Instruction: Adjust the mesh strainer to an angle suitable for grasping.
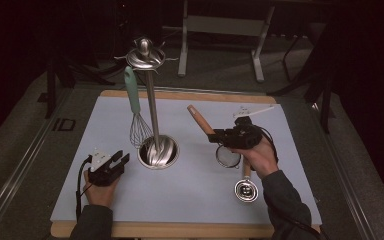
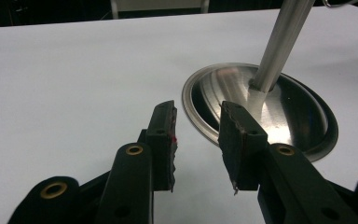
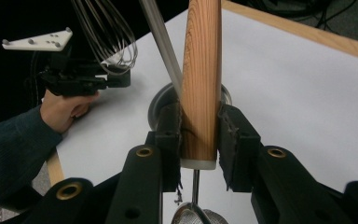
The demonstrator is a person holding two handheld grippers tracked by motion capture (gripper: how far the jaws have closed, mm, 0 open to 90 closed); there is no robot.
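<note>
Hidden parts: mesh bowl of the strainer (image 1: 228,157) half covered by the right hand (image 1: 260,155); in the right gripper view cut off by the bottom edge, just a sliver of rim visible.
Hard to tell: whether the strainer bowl touches the table (image 1: 195,200) or hangs just above it.
Strainer look: round light wooden handle (image 3: 201,79) with clear grain, pale cap at its lower end, thin metal stem, small round wire bowl.
Strainer place: right of the metal stand (image 1: 152,100), handle tilted up toward the far left.
Right gripper (image 1: 219,137): clamped on the wooden handle, one pad on each side.
Left gripper (image 2: 196,140): spread apart, nothing between the pads, low over the table beside the stand's round base (image 2: 261,107).
On the stand: whisk (image 1: 136,112) with mint handle, hanging.
Near front right: small metal scoop (image 1: 246,189) lying flat.
</note>
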